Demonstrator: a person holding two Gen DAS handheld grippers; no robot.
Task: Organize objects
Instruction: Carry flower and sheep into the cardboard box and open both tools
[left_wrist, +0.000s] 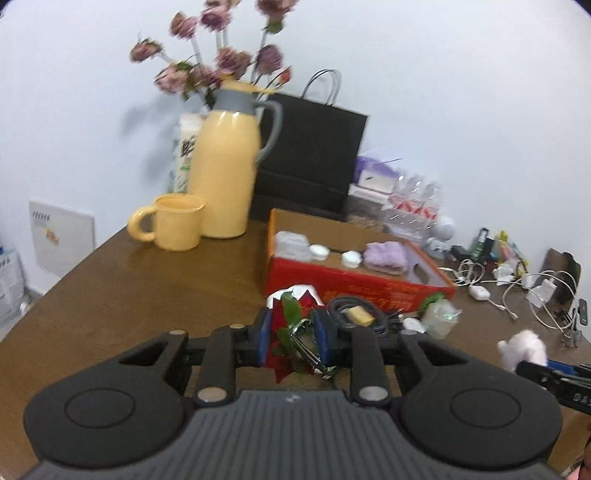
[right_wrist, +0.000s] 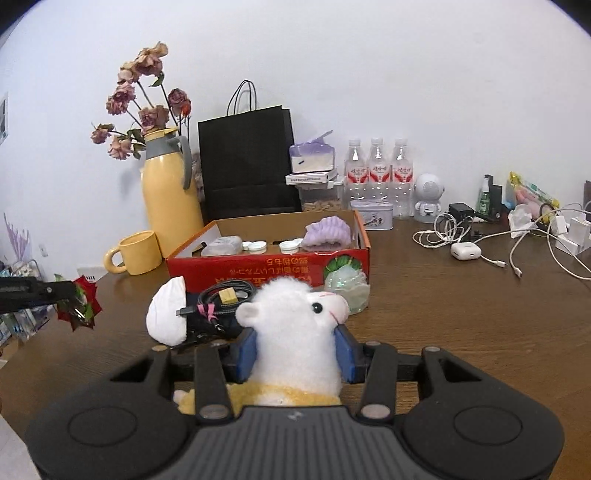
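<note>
The left gripper is clamped on a red foil-wrapped artificial rose with green leaves, and the right gripper squeezes a white plush alpaca toy. Both are carried above the brown wooden table, probably bound for the open red cardboard box. That box holds one lilac knitted bundle and four white caps.

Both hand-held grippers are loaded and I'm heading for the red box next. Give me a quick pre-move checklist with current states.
1. Left hand-held gripper shut on red flower ornament: ok.
2. Right hand-held gripper shut on white plush alpaca: ok.
3. Red box open on top: ok.
4. Free floor space in box: cannot tell.
5. Black cable bundle lying in front of the box: not ok.
</note>
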